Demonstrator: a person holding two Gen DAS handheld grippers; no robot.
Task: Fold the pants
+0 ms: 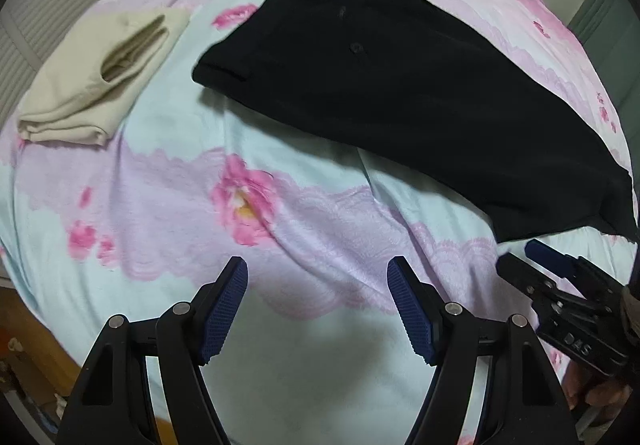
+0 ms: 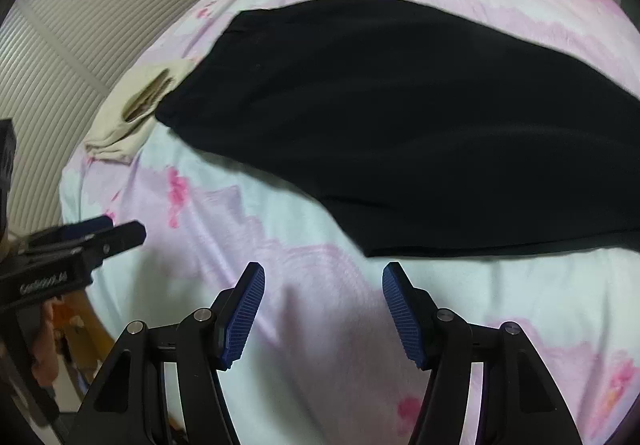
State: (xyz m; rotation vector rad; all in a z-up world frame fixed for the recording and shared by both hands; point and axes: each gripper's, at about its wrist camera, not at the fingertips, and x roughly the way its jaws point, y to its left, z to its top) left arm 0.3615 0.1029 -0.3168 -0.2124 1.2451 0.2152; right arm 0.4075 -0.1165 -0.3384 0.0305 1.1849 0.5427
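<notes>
Nearest the cameras, over the bed's pastel sheet (image 1: 168, 181) printed with pink flowers and lace bands, the left claw (image 1: 318, 309) and the right claw (image 2: 323, 311) both hang released with nothing between their ribbed blue pads, short of the black pants. Beyond them the long black pants (image 1: 400, 93), flat and doubled lengthwise, lie slantwise across the sheet, their hem end closest to the right claw. Left of the pants' waistband end sits a folded cream-coloured cloth garment (image 1: 96, 85), apart from them in the left wrist view.
</notes>
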